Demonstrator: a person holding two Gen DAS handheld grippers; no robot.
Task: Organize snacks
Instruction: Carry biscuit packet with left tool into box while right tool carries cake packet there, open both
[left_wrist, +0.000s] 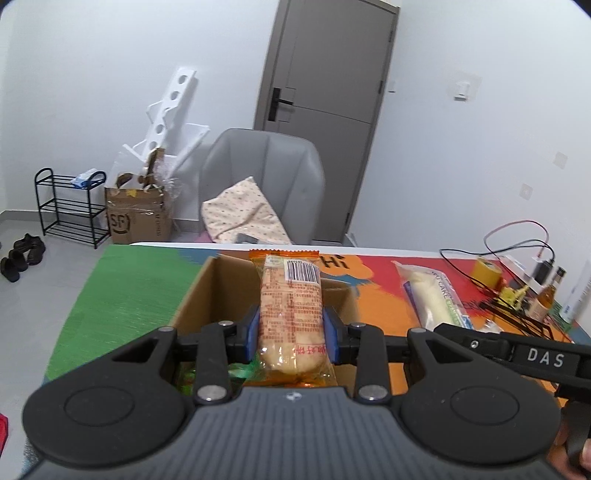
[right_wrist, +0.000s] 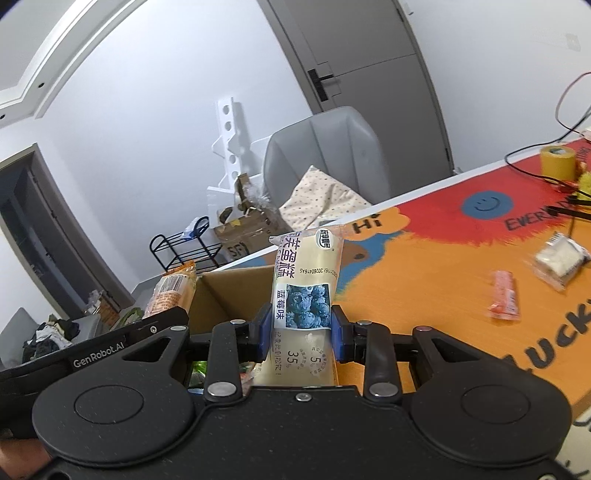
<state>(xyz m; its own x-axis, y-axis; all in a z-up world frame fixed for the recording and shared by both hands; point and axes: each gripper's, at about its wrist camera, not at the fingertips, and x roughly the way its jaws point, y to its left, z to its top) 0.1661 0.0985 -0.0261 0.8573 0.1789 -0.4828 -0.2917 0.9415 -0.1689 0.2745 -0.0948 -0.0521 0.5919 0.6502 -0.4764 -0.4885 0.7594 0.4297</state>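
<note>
I see the left gripper pinching an orange snack packet between its blue pads. The packet stands upright, barcode end up, above the open cardboard box. The box sits on the colourful table mat. Green wrappers show inside the box below the packet.

I see the right gripper pinching a pale blueberry cake packet at its middle, jaws pressed against both sides. That packet is also upright, held over the near edge of the same box. In the right wrist view the orange packet appears to the left, beyond the box wall.

On the mat, well apart from the box, lie a white cream cake packet, a small pink sachet and a clear-wrapped white square cake. A yellow tape roll stands near the far edge among cables. A grey chair stands behind the table.
</note>
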